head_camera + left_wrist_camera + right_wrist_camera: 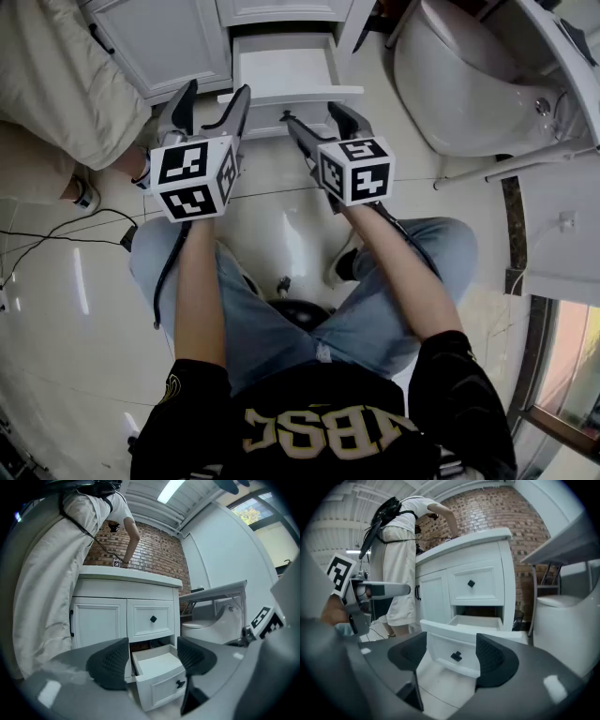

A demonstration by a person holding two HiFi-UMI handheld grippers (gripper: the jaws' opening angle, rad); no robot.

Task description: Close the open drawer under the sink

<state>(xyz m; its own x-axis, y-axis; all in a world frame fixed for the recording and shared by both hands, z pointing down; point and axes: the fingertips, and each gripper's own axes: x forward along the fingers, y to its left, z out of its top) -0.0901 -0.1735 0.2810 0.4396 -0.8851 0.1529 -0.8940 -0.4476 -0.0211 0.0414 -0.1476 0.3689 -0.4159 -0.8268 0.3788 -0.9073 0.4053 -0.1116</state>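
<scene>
While the drawer (286, 70) stands pulled out from the vanity cabinet (101, 620), nothing touches it.

- Drawer: lowest right bay of the cabinet, under the shut upper drawer (151, 618); white, seemingly empty, front panel and dark knob (456, 656) facing the person.
- Left tool (214, 94): level with the drawer's left corner and just short of it; jaws wide apart, holding nothing.
- Right tool (314, 117): just before the front panel, knob framed between its jaws; jaws wide apart, holding nothing.
- Governing relation: the drawer lies straight ahead of both tools, and its travel runs away from them into the cabinet. The right tool looks squarer to the panel and the nearer, so a flat forward push near the knob should suit.
- Also present: toilet (469, 84) right of the cabinet; second person (401, 555) standing at its left.
</scene>
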